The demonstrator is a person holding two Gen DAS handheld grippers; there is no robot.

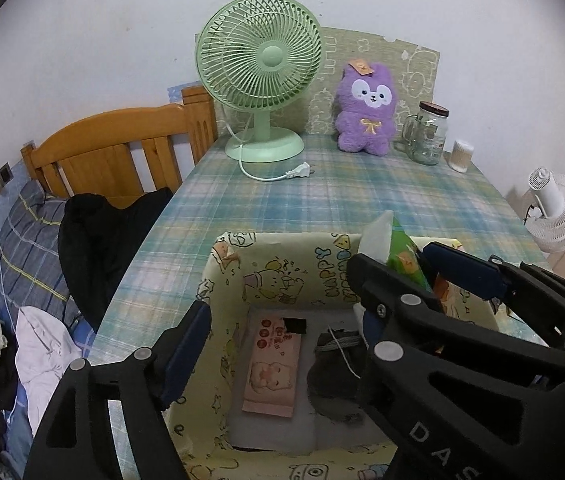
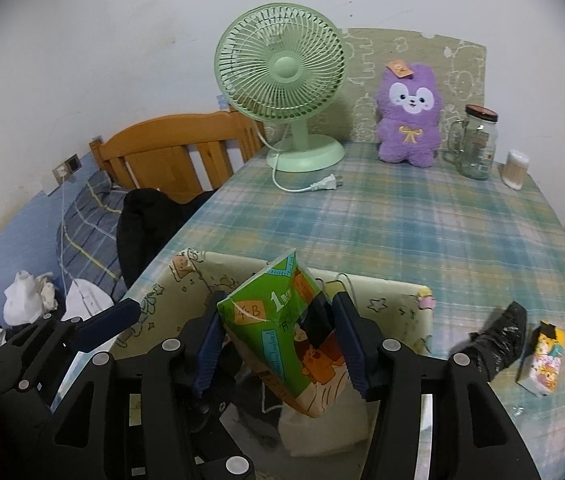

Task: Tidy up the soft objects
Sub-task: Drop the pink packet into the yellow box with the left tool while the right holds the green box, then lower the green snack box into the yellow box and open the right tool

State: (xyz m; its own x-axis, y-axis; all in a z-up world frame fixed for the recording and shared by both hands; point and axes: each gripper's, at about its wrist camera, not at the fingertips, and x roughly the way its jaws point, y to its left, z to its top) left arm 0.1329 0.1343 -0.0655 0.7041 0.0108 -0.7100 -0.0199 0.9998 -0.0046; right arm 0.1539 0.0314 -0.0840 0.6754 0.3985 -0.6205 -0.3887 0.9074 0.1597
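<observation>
A yellow cartoon-print fabric box (image 1: 282, 272) (image 2: 394, 300) stands open at the table's near edge. Inside lie a pink tissue pack (image 1: 272, 368) and a dark grey pouch (image 1: 334, 368). My right gripper (image 2: 278, 344) is shut on a green tissue pack (image 2: 278, 320) and holds it over the box; the pack also shows in the left wrist view (image 1: 402, 252). My left gripper (image 1: 282, 332) is open, one finger (image 1: 186, 348) at the box's left wall. A purple plush (image 1: 366, 108) (image 2: 408, 112) sits at the back. A black sock (image 2: 498, 340) and a small tissue packet (image 2: 540, 356) lie right of the box.
A green desk fan (image 1: 260, 72) (image 2: 282, 92) with a loose plug stands at the back, beside a glass jar (image 1: 426, 132) (image 2: 476, 142) and a cotton-swab tub (image 1: 460, 154). A bed with clothes (image 1: 42, 300) lies left. A white fan (image 1: 558, 208) stands right of the table.
</observation>
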